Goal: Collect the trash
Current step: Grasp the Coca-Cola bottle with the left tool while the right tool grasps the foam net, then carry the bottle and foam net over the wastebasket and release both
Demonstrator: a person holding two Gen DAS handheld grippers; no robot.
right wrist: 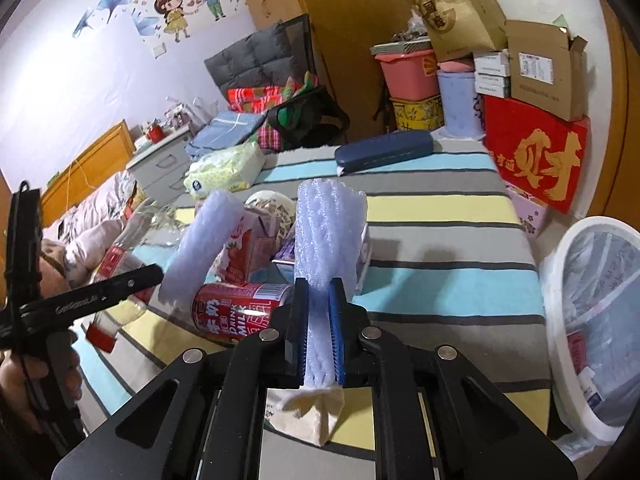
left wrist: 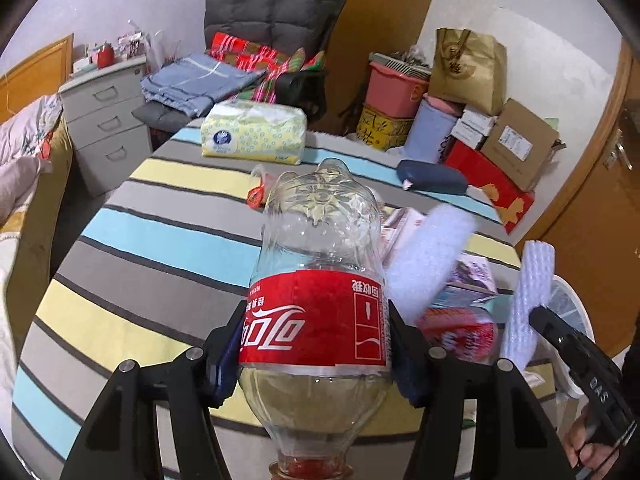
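Left claw: clamped on bottle. Right claw: pinching foam sleeve. Bin right of it, apparently past tabletop edge, seen fully in the right view only.

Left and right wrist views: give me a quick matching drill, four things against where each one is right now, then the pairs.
Things:
1. cola bottle
2. foam sleeve
3. milk can
4. glasses case

Places:
A. lying on its side on the striped cloth, in the pile of trash
B. clamped in the right gripper
C. at the far edge of the table, lying flat
D. clamped in the left gripper, cap toward the camera

Pairs: 1-D, 2-B, 3-A, 4-C
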